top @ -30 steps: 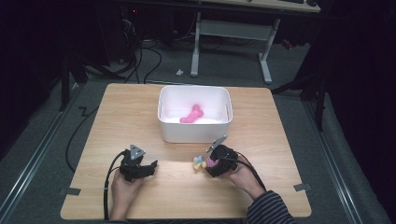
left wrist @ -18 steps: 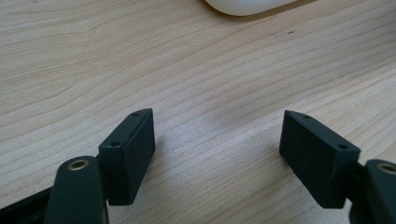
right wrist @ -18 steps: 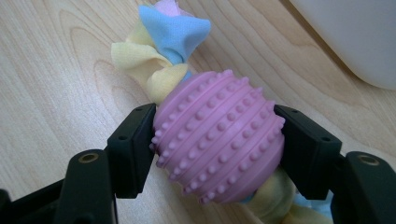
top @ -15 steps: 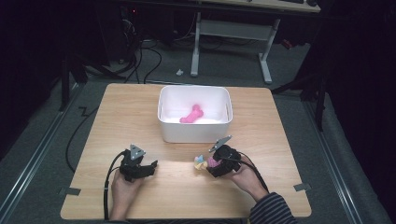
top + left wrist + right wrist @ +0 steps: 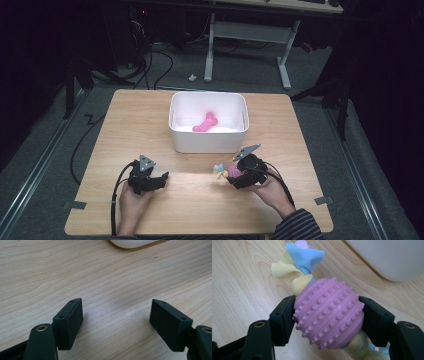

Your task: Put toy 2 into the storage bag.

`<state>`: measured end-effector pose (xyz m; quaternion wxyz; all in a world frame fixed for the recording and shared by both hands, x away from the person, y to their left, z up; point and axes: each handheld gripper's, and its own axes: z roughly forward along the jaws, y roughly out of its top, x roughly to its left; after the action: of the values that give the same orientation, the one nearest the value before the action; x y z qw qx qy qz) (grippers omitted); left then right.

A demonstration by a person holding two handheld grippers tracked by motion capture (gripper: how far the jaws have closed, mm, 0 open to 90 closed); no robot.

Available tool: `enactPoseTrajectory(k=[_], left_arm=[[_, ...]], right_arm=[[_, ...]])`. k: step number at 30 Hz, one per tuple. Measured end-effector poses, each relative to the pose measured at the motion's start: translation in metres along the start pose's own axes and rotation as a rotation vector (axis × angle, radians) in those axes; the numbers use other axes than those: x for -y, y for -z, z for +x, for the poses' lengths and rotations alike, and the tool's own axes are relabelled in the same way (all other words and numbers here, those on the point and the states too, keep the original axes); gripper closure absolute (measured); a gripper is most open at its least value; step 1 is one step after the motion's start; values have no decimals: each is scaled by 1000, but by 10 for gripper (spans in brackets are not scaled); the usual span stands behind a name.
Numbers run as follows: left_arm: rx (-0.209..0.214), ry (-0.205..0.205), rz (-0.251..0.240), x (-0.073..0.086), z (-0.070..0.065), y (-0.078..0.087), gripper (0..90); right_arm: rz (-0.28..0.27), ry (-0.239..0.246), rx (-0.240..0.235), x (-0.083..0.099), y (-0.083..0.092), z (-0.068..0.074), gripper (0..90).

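Tightly between black fingers (image 5: 283, 321): nubbed pink rubber ball (image 5: 329, 312), fabric tails (image 5: 298, 267).

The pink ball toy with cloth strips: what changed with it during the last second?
The right hand-held gripper, shut on the pink ball toy, moved it slightly up and toward the white bin. The left hand-held gripper stayed open in place; the pink bone toy stayed in the bin.
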<state>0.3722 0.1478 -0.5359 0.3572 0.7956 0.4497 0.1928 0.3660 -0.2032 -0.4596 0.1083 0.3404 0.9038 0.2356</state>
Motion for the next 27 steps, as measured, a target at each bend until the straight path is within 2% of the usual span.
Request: enactPoseTrajectory(k=[14,19,27], left_arm=[[4,-4,1,0,0,0,267],[4,-4,1,0,0,0,267],[4,-3,-1,0,-1,0,267]], right_arm=[[-67,-14,24,-1,31,-9,336],[-95,-29,14,-3,41,-11,337],[-128,-26,7,-7,56,-15,337]])
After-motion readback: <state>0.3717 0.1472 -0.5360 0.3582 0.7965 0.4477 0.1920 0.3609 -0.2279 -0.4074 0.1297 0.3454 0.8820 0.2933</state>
